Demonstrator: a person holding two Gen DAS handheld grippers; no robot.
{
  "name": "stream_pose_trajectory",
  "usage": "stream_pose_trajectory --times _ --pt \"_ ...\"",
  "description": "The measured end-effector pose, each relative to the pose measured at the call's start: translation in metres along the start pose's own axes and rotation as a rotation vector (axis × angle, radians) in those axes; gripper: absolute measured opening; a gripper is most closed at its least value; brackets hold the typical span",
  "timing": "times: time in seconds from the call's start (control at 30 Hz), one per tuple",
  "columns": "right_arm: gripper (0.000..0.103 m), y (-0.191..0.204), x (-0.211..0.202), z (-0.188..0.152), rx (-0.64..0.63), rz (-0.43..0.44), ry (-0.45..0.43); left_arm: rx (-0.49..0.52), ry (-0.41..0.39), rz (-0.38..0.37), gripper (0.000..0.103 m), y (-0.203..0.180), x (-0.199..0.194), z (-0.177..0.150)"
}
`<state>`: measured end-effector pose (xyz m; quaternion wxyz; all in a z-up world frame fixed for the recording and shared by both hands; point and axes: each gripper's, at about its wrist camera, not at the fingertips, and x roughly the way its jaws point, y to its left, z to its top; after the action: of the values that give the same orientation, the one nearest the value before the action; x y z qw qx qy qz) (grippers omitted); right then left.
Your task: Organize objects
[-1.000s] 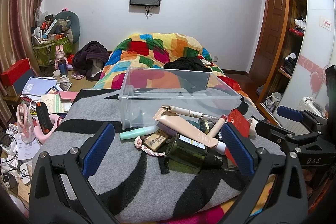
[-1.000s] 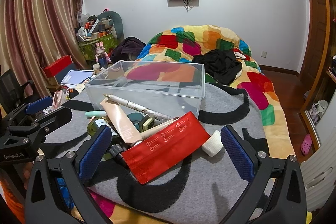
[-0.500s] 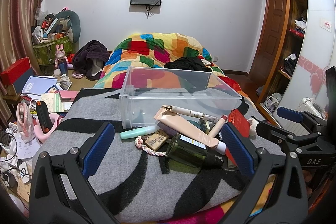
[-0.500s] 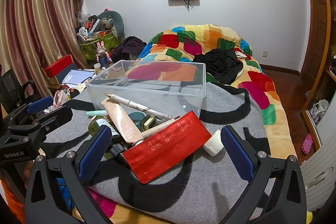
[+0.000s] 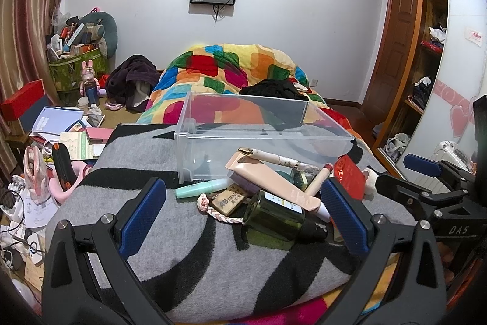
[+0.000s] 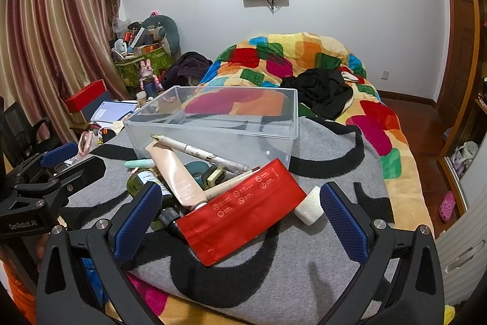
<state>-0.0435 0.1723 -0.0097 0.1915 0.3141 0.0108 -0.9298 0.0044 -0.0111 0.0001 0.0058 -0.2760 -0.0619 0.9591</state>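
A clear plastic bin (image 5: 261, 124) (image 6: 213, 114) stands empty on a grey and black blanket (image 5: 170, 239). In front of it lies a pile: a dark green bottle (image 5: 274, 215), a beige tube (image 5: 268, 181) (image 6: 175, 172), a white pen (image 5: 274, 156) (image 6: 197, 150), a mint marker (image 5: 201, 188), a red pouch (image 6: 243, 209) and a white cap (image 6: 309, 206). My left gripper (image 5: 243, 213) is open, just short of the bottle. My right gripper (image 6: 240, 217) is open, its fingers either side of the red pouch.
A colourful quilt (image 5: 231, 69) with dark clothes (image 6: 325, 87) covers the bed behind the bin. Books, boxes and clutter (image 5: 57, 118) fill the floor to the left. A wardrobe (image 5: 432, 51) stands on the right. The blanket's front edge drops off below the grippers.
Both views have shifted very slightly closer to the pile. Nothing has been taken hold of and no object has moved.
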Motion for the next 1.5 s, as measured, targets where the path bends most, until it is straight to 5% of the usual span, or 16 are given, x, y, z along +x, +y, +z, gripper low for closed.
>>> stream_pose_trajectory --times 0.13,0.2,0.27,0.47,0.87,1.13,1.5 --pt "0.103 -0.007 0.005 -0.002 0.016 -0.016 0.006 -0.018 -0.005 -0.009 0.101 0.006 0.004 -0.003" --pt "0.103 -0.012 0.008 -0.003 0.025 -0.028 0.012 -0.015 0.013 -0.014 0.084 0.008 0.008 -0.004" --pt "0.103 -0.023 0.013 -0.004 0.036 -0.041 0.016 -0.023 0.046 -0.018 0.079 0.011 0.015 -0.005" --pt "0.101 -0.047 0.024 -0.010 0.090 -0.089 0.033 -0.069 0.113 -0.100 0.079 0.016 0.030 -0.012" --pt "0.070 -0.087 0.057 -0.020 0.196 -0.110 0.140 -0.053 0.230 -0.129 0.087 -0.003 0.071 -0.025" --pt "0.037 -0.095 0.064 -0.021 0.250 -0.031 0.152 -0.038 0.205 -0.161 0.065 -0.009 0.070 -0.030" --pt "0.035 -0.084 0.037 -0.005 0.183 -0.084 0.052 -0.025 0.122 -0.127 0.064 -0.003 0.048 -0.015"
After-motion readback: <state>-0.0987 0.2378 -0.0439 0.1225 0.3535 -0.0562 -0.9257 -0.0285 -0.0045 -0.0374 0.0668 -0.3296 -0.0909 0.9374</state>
